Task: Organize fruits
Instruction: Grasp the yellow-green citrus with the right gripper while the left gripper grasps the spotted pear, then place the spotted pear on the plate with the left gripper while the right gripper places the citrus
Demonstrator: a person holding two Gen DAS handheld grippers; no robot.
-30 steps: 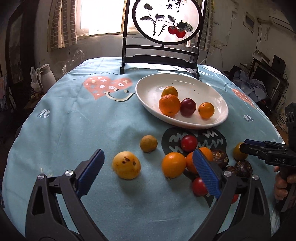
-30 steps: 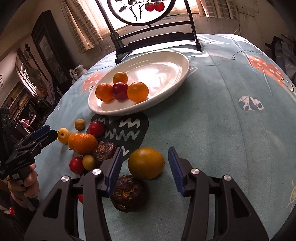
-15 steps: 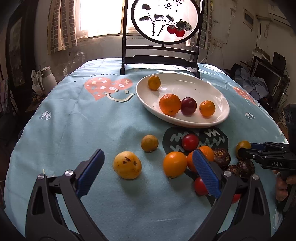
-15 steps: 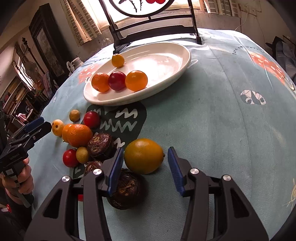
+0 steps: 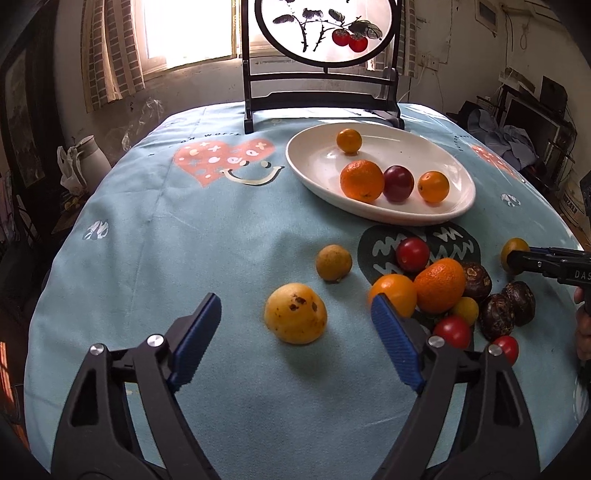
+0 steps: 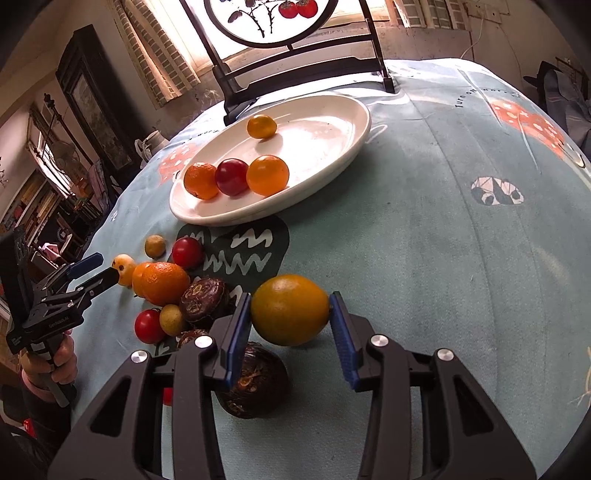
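A white oval plate [image 5: 321, 173] [image 6: 343, 136] holds several small fruits. Loose fruits lie in a pile [image 5: 439, 284] [image 6: 166, 280] in front of it on the blue tablecloth. My left gripper [image 5: 295, 328] is open, its jaws either side of a spotted yellow fruit [image 5: 295, 313] without touching it. My right gripper [image 6: 290, 325] has its blue pads against both sides of a yellow-orange fruit [image 6: 290, 308], which still rests on the cloth. A dark wrinkled fruit [image 6: 255, 384] lies under its left finger.
A black-framed round painted screen [image 5: 321, 33] stands behind the plate. A small tan fruit [image 5: 333, 263] lies alone left of the pile. The table edge curves down on all sides. Room clutter stands at the far right.
The right gripper moved forward and closed in on the yellow-orange fruit. A small orange fruit rolled to the plate's back. The left gripper came nearer the spotted yellow fruit.
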